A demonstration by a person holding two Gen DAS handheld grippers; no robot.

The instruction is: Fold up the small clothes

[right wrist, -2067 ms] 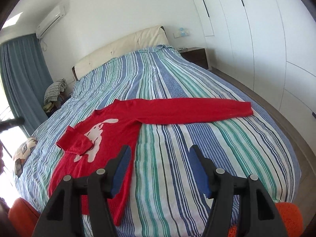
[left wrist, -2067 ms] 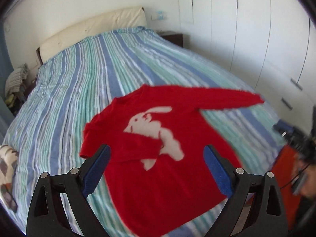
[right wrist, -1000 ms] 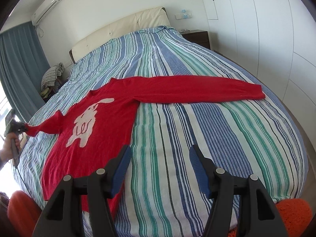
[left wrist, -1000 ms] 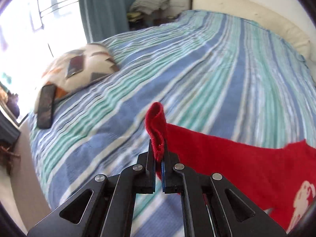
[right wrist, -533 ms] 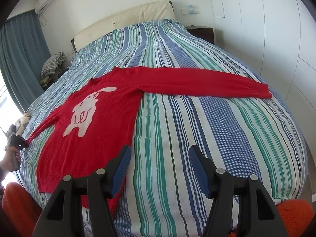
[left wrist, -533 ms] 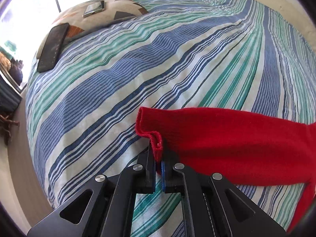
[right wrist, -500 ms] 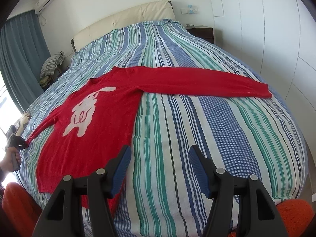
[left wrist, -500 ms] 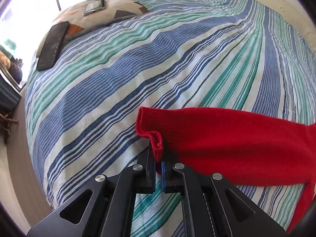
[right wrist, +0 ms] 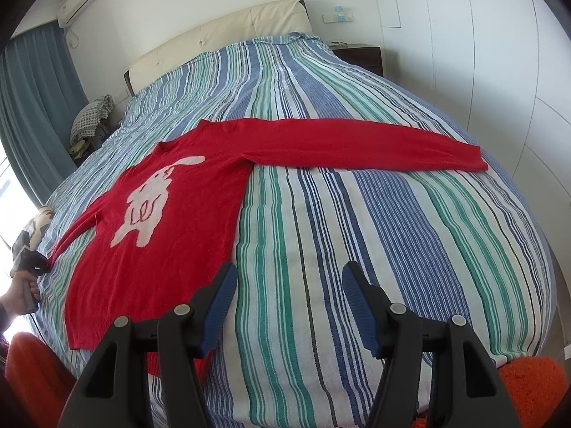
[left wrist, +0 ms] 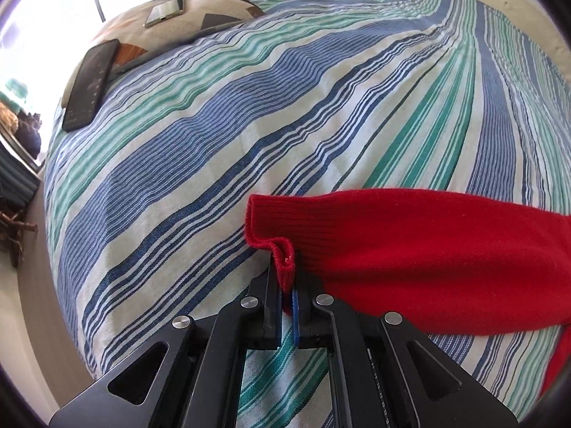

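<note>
My left tongs (left wrist: pixel 285 297) pinch the sweater (right wrist: pixel 171 221) cuff; right tongs (right wrist: pixel 289 306) hang open above the bed (right wrist: pixel 357 232), beside its hem.

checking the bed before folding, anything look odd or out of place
Two phones lie on a patterned cushion at the bed's edge. The sweater lies flat; only its cuff is bunched, pinched in the left gripper. Nothing looks damaged.
</note>
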